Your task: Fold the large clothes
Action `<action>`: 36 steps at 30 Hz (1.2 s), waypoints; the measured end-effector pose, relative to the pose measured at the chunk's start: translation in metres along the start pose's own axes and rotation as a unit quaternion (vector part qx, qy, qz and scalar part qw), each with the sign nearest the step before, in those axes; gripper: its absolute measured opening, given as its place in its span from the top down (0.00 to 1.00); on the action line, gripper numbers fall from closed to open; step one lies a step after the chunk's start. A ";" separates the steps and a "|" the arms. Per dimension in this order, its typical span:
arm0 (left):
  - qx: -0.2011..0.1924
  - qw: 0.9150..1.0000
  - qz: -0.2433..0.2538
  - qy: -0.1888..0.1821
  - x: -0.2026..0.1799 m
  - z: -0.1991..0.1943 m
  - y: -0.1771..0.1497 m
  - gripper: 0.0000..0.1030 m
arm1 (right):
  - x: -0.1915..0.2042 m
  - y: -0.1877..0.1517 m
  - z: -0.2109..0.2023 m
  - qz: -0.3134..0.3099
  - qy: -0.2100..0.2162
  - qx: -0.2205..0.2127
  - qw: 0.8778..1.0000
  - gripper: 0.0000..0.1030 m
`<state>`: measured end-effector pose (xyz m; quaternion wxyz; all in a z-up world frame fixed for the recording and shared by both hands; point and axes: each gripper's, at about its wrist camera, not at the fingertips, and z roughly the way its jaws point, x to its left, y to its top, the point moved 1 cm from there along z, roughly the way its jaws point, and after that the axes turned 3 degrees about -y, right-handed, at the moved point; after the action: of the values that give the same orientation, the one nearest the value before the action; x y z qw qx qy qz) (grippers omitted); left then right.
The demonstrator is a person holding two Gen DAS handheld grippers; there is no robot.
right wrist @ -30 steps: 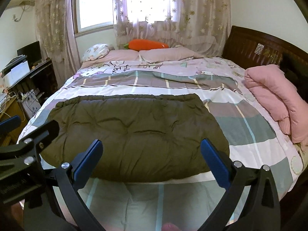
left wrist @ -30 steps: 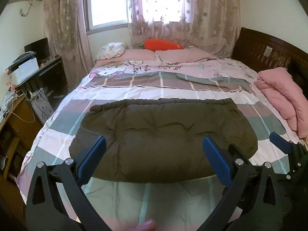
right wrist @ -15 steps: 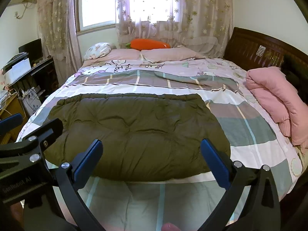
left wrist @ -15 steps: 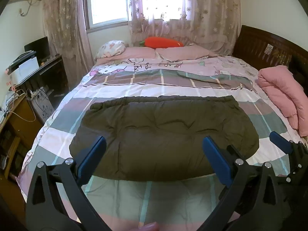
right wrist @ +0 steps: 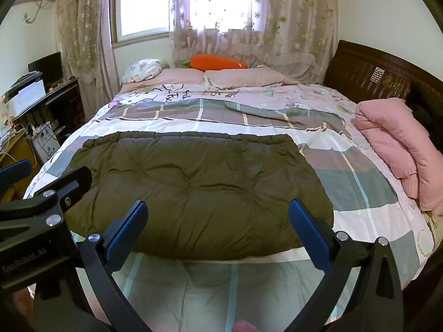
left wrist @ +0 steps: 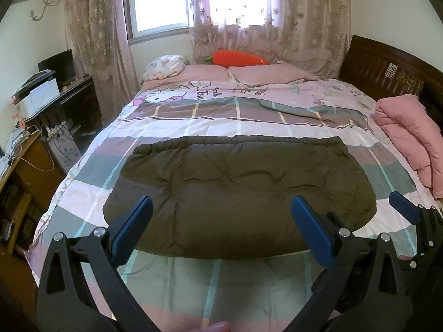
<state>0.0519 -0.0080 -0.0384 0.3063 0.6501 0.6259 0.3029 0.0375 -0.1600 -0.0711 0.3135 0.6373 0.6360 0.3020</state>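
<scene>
Left wrist view. Left gripper was spread wide, blue rubbery pads on black plastic arms, grasping nothing, held above the near edge of the bed. The folded olive-brown puffer coat, quilted, matte and softly creased, lay flat as a wide rounded slab on the plaid duvet, whose smooth cotton carried grey, white and pink blocks with teal lines. A folded pink quilt, thick and stitched, sat at the bed's right side beside the dark carved wooden headboard. An orange plush carrot rested behind the pink pillows. The right gripper's blue tip showed at the right edge.

Right wrist view. Right gripper was likewise released, pads well apart, empty. The coat lay just beyond it, its near hem rounded and puffy, resting on the duvet. The left gripper, black with silver screws, crossed the left edge. Lace flowered curtains hung at the window; the pink quilt lay at right.
</scene>
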 end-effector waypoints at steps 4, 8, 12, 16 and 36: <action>0.000 1.000 0.000 0.001 0.000 0.000 0.000 0.02 | 0.000 0.000 0.000 0.001 0.000 0.001 1.000 0.01; 0.001 1.000 -0.002 0.003 0.001 0.001 0.000 0.02 | 0.000 0.000 0.000 0.001 0.000 0.000 1.000 0.01; 0.001 1.000 -0.001 0.003 0.000 0.001 0.000 0.02 | 0.002 0.000 0.000 0.000 0.000 0.000 1.000 0.01; 0.001 1.000 -0.001 0.003 0.001 0.001 0.000 0.02 | 0.002 0.000 -0.001 0.000 -0.001 0.000 1.000 0.01; 0.006 1.000 -0.002 0.003 0.002 0.004 -0.006 0.02 | 0.004 -0.001 -0.001 0.001 -0.002 0.000 1.000 0.01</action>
<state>0.0518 -0.0061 -0.0455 0.3012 0.6496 0.6299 0.3007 0.0359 -0.1561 -0.0710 0.3147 0.6384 0.6350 0.3005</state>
